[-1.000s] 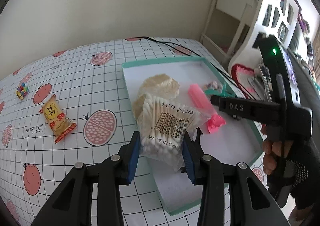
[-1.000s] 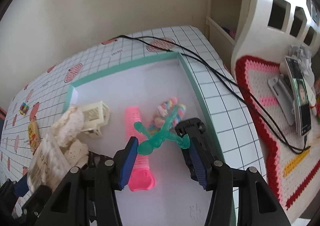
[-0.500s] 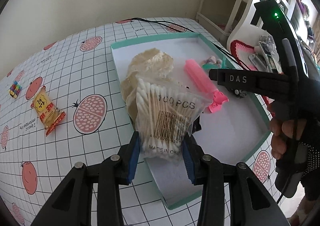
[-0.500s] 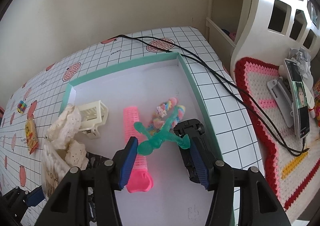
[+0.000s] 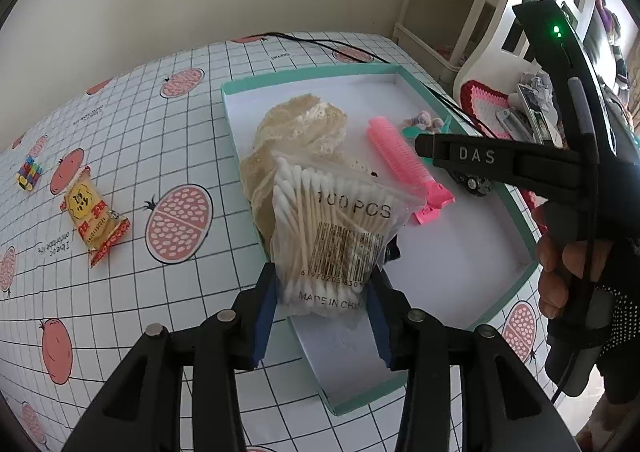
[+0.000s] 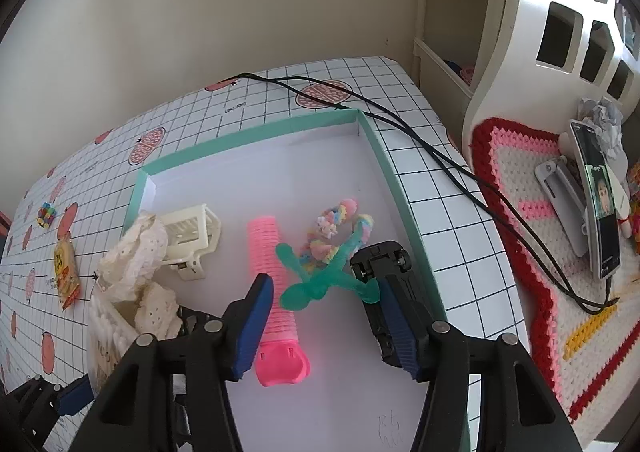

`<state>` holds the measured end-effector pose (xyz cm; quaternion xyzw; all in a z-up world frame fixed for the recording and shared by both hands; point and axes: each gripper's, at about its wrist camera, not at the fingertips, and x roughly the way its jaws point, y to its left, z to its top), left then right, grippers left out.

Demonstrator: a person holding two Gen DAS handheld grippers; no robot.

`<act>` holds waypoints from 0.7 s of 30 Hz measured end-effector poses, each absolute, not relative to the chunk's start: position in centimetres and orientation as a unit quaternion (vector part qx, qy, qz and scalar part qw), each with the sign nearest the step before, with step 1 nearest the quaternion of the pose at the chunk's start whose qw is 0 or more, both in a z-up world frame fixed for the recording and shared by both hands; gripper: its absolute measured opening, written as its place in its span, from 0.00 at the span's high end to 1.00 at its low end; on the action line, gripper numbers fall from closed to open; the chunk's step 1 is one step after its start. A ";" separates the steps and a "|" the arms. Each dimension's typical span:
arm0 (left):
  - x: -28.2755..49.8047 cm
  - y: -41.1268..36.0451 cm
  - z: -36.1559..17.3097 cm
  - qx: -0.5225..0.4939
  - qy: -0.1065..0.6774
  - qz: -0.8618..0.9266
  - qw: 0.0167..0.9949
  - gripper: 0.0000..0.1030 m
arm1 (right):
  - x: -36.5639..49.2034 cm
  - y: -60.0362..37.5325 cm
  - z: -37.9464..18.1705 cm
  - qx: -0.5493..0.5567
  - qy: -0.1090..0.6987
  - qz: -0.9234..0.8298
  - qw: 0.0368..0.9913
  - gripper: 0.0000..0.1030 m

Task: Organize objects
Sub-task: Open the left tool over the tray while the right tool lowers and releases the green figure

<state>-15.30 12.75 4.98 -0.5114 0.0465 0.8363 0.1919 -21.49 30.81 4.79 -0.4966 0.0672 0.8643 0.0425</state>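
Observation:
A clear bag of cotton swabs (image 5: 336, 236) stands upright between the blue pads of my left gripper (image 5: 320, 304), which is shut on its lower end, above the near left edge of the teal-rimmed white tray (image 5: 312, 72). My right gripper (image 6: 324, 286) hovers open over the tray's right side. A green rubbery figure (image 6: 320, 280) lies between its fingers. A pink hair roller (image 6: 268, 248), a pastel braided band (image 6: 332, 228) and a black toy car (image 6: 380, 264) lie around that figure. A person's hand holds the right gripper (image 5: 424, 148).
A cream lace cloth (image 5: 300, 128) and a cream clip (image 6: 192, 232) lie in the tray's left part. A yellow snack packet (image 5: 90, 212) and a small colourful block (image 5: 29, 172) lie on the checked cloth. A black cable (image 6: 400, 124) passes the tray's far corner. A crochet mat (image 6: 540, 212) holds a phone (image 6: 600, 204).
My left gripper has carried the swab bag slightly nearer the tray, so the tray now sits more centred in its view. The right gripper has hardly moved.

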 end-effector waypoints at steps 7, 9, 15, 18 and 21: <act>-15.3 12.5 5.8 -0.505 0.030 0.838 0.206 0.50 | -21.5 30.9 5.0 -0.493 0.069 0.866 0.042 0.42; -15.3 12.5 6.0 -0.503 0.028 0.839 0.206 0.50 | -21.4 30.8 5.0 -0.492 0.069 0.867 0.042 0.42; -15.8 11.3 7.4 -0.472 -0.006 0.860 0.195 0.50 | -21.4 30.8 5.2 -0.488 0.068 0.869 0.040 0.42; -15.9 10.4 8.4 -0.449 -0.026 0.873 0.187 0.50 | -21.4 30.7 5.3 -0.487 0.068 0.870 0.040 0.42; -16.1 9.5 8.8 -0.435 -0.039 0.884 0.168 0.50 | -21.4 30.7 5.3 -0.486 0.067 0.870 0.041 0.42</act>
